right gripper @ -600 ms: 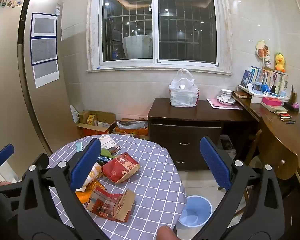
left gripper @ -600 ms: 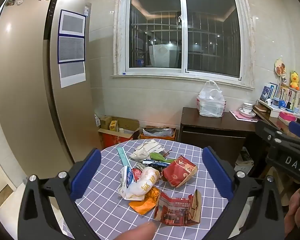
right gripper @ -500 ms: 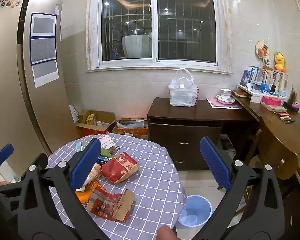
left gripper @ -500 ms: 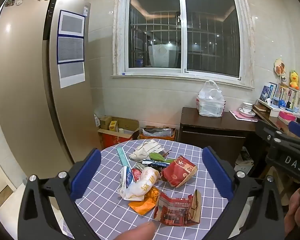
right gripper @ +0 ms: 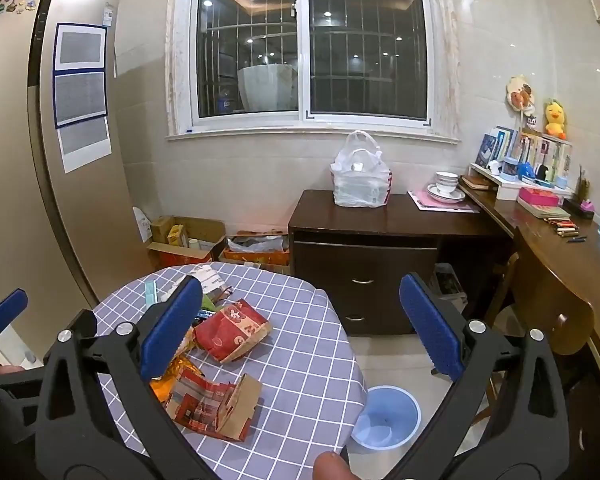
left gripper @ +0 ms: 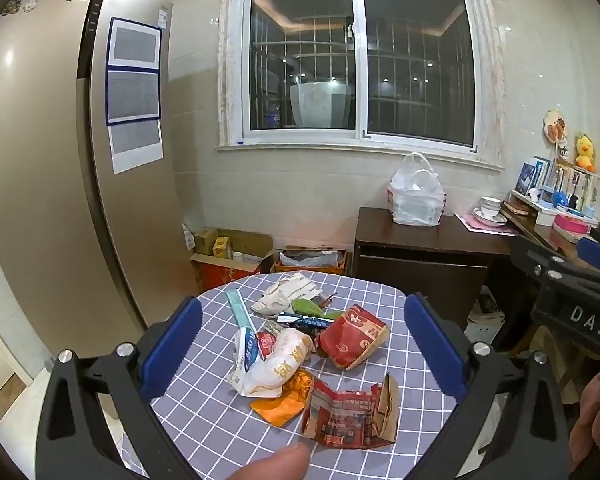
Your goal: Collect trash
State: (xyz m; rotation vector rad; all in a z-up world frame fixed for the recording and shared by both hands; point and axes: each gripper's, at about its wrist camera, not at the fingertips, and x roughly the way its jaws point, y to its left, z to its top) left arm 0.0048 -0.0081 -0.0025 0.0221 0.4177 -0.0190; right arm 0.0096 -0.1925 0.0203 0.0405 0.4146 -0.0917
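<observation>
A pile of trash lies on the round checked table (left gripper: 204,408): a flattened red carton (left gripper: 350,416), a red paper bag (left gripper: 354,336), a white wrapper (left gripper: 278,364), an orange wrapper (left gripper: 284,402) and a white bag (left gripper: 288,294). My left gripper (left gripper: 302,344) is open and empty, held above the pile. My right gripper (right gripper: 300,324) is open and empty, above the table's right side. The carton (right gripper: 212,404) and red bag (right gripper: 232,330) also show in the right wrist view. A light blue bin (right gripper: 386,416) stands on the floor right of the table.
A gold fridge (left gripper: 60,184) stands at left. Cardboard boxes (left gripper: 228,256) sit on the floor behind the table. A dark cabinet (right gripper: 364,256) carries a white plastic bag (right gripper: 360,176). A wooden desk (right gripper: 560,248) with books runs along the right wall.
</observation>
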